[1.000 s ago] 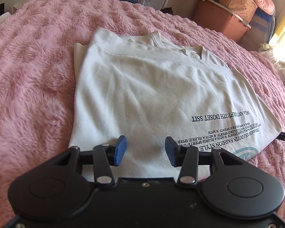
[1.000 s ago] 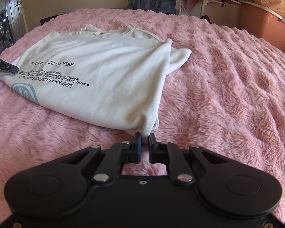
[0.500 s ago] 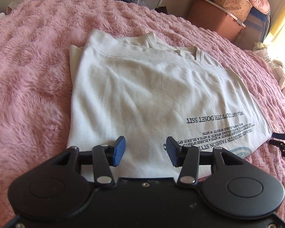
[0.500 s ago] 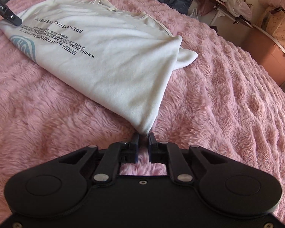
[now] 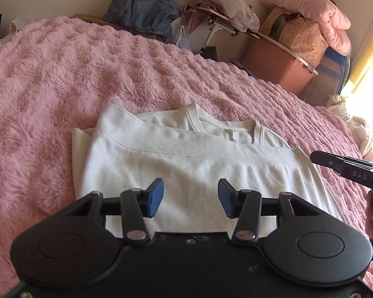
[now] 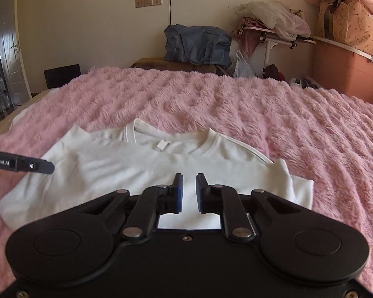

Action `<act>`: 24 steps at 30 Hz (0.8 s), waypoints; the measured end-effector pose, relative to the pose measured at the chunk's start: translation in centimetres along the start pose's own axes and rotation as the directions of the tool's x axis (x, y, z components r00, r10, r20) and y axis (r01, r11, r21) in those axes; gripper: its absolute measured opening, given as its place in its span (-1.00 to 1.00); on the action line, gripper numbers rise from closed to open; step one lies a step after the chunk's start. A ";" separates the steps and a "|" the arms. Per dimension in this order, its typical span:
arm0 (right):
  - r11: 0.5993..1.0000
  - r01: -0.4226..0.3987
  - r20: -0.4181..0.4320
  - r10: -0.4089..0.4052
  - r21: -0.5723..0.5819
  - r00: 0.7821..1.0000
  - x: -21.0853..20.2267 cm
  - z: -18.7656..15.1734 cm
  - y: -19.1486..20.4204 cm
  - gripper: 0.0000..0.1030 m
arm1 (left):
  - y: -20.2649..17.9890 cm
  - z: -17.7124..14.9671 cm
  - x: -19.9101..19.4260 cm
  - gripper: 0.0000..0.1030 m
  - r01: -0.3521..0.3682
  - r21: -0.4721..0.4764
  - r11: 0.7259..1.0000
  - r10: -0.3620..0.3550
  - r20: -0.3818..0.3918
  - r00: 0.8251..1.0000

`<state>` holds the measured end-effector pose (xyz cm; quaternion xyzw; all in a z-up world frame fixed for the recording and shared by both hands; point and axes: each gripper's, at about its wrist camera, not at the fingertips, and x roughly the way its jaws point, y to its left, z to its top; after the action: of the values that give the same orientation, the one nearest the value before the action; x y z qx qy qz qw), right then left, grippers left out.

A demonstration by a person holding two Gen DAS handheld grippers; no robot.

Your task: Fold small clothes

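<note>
Looking along our left gripper point(image 5: 190, 197), we see its blue pads point(image 5: 156, 197) spread wide with nothing between them; the white shirt point(image 5: 186, 164) lies on the pink blanket point(image 5: 62, 74) beneath and just beyond the tips, untouched as far as we can tell. The shirt is folded, its hem laid up across the body, stopping just short of the collar point(image 5: 226, 126) on the far side. Our right gripper point(image 6: 187, 192) hangs over the same shirt point(image 6: 126, 166), nearer the collar point(image 6: 171, 139) and its small label point(image 6: 162, 145). Its jaws are closing, only a narrow gap left between the pads point(image 6: 178, 191), and we see bare cloth through that gap, not pinched. Each tool shows in the other's view: the right one's black tip point(image 5: 345, 167) at the shirt's right edge, the left one's tip point(image 6: 34, 167) over the shirt's left shoulder. Beyond the bed stand a blue bag point(image 6: 199, 44) and a pink box point(image 6: 345, 74).
</note>
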<state>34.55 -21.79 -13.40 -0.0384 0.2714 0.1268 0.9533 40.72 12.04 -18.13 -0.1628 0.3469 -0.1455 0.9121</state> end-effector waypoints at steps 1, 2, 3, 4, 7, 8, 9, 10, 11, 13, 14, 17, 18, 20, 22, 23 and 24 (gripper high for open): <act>1.000 0.005 0.001 -0.005 0.024 1.000 1.9 0.8 1.0 -0.78 | 0.3 0.4 0.4 -0.02 0.003 -0.014 1.000 -0.003 0.003 1.000; 0.999 0.016 -0.003 -0.015 0.047 1.000 3.5 1.4 1.6 -0.78 | 0.7 0.6 0.8 -0.02 0.006 -0.027 1.000 -0.006 0.002 1.000; 0.998 0.025 -0.011 -0.025 0.065 1.000 5.1 1.9 2.2 -0.78 | 1.1 0.9 1.2 -0.02 0.006 -0.041 0.999 -0.006 -0.003 1.000; 0.996 0.031 -0.018 -0.030 0.080 0.999 6.6 2.3 2.6 -0.78 | 1.7 1.0 1.7 -0.02 0.005 -0.060 0.998 -0.006 -0.011 1.000; 0.990 0.055 -0.057 -0.047 0.132 0.997 10.6 3.1 3.2 -0.78 | 3.3 0.8 2.9 -0.01 0.002 -0.102 0.995 -0.006 -0.043 0.999; 0.987 0.057 -0.073 -0.047 0.147 0.996 12.0 3.2 3.3 -0.78 | 3.8 0.5 3.2 -0.01 0.004 -0.106 0.994 -0.009 -0.049 0.999; 0.984 0.068 -0.083 -0.055 0.162 0.995 13.2 3.3 3.4 -0.78 | 4.2 0.2 3.4 -0.01 0.013 -0.110 0.994 -0.019 -0.051 0.999; 0.982 0.091 -0.088 -0.077 0.166 0.993 14.3 3.5 3.4 -0.78 | 4.7 -0.1 3.6 -0.01 0.028 -0.117 0.993 -0.034 -0.051 0.998; 0.981 0.101 -0.089 -0.088 0.166 0.992 15.1 3.6 3.5 -0.78 | 5.0 -0.4 3.8 -0.01 0.039 -0.120 0.992 -0.045 -0.047 0.998; 0.979 0.125 -0.104 -0.110 0.160 0.989 16.8 3.9 3.6 -0.78 | 5.4 -0.7 4.0 0.00 0.054 -0.120 0.991 -0.059 -0.039 0.997; 0.979 0.137 -0.123 -0.119 0.151 0.985 17.5 3.9 3.7 -0.78 | 5.4 -0.8 4.1 0.00 0.056 -0.118 0.991 -0.061 -0.039 0.997; 0.977 0.170 -0.193 -0.144 0.130 0.971 19.0 3.4 3.7 -0.78 | 5.4 -1.0 4.4 0.00 0.059 -0.105 0.993 -0.064 -0.039 0.997; 0.979 0.166 -0.195 -0.140 0.121 0.971 18.9 3.1 3.7 -0.78 | 5.4 -1.0 4.5 0.00 0.060 -0.106 0.993 -0.064 -0.040 0.997; 0.982 0.160 -0.192 -0.139 0.097 0.971 18.4 2.8 3.8 -0.78 | 5.5 -1.0 4.6 0.00 0.063 -0.113 0.992 -0.068 -0.039 0.997; 0.986 0.152 -0.193 -0.138 0.063 0.971 17.7 2.7 4.1 -0.78 | 5.7 -1.0 4.6 0.00 0.068 -0.127 0.990 -0.073 -0.037 0.997; 0.987 0.152 -0.196 -0.141 0.045 0.970 17.4 2.6 4.3 -0.78 | 5.8 -1.0 4.6 0.00 0.070 -0.134 0.989 -0.075 -0.037 0.996; 0.988 0.153 -0.197 -0.145 0.024 0.970 16.9 2.5 4.6 -0.78 | 5.9 -1.0 4.6 0.00 0.071 -0.139 0.988 -0.077 -0.036 0.996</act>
<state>48.48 -13.27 -20.25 -0.0524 0.3620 0.0452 0.9296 44.27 15.42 -23.85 -0.2353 0.3688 -0.1583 0.8852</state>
